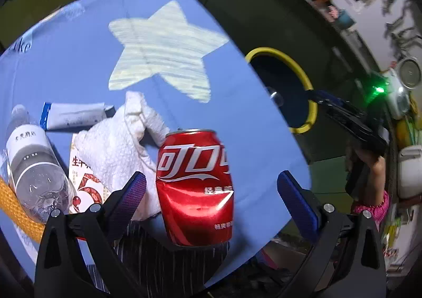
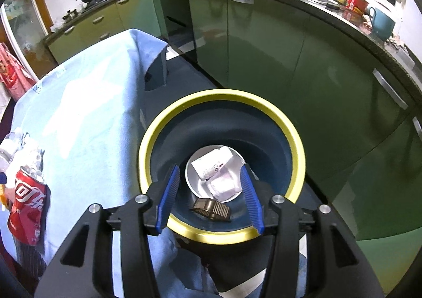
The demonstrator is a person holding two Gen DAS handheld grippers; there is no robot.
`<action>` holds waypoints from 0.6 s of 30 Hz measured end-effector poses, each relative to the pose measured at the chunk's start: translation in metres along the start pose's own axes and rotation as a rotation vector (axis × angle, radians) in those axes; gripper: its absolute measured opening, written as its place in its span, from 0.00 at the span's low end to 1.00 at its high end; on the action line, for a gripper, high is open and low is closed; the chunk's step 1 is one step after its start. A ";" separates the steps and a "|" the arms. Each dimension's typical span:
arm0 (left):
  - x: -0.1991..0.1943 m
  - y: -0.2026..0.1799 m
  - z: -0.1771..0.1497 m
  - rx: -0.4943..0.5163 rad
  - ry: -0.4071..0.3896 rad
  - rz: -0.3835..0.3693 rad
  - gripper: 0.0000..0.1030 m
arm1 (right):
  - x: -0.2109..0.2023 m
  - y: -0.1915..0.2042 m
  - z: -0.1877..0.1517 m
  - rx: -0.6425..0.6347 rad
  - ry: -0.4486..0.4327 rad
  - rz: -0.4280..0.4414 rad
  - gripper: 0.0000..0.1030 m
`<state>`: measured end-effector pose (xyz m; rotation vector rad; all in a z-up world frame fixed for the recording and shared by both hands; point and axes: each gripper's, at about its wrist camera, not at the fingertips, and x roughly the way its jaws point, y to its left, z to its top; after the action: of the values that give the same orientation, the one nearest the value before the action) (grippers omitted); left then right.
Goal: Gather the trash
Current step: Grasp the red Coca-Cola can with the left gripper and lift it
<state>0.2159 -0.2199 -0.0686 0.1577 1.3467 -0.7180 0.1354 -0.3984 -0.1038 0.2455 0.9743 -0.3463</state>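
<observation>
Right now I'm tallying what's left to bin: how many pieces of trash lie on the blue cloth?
5: red can nearest the left gripper, crumpled tissue, paper packet under it, tube, bottle. More may be hidden.

Left claw point(image 1: 211, 195) gapes wide, tilted down; right claw point(image 2: 211, 198) apparently empty, parted.

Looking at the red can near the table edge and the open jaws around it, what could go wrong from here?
1. The dented red can stands near the edge of the blue tablecloth. The left gripper is open around it, and an off-centre close might tip it over the edge.
2. The crumpled paper towel lies against the can beside one jaw and may get pinched along.
3. The right gripper hangs open over the yellow-rimmed bin, so both hands could crowd there.
</observation>
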 end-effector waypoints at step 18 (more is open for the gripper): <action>0.040 0.008 0.016 0.012 0.156 0.033 0.94 | 0.014 -0.010 -0.009 0.016 0.000 0.060 0.49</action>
<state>0.2356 -0.2372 -0.1038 0.2497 1.4845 -0.6973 0.1315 -0.4066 -0.1207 0.2887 0.9621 -0.2998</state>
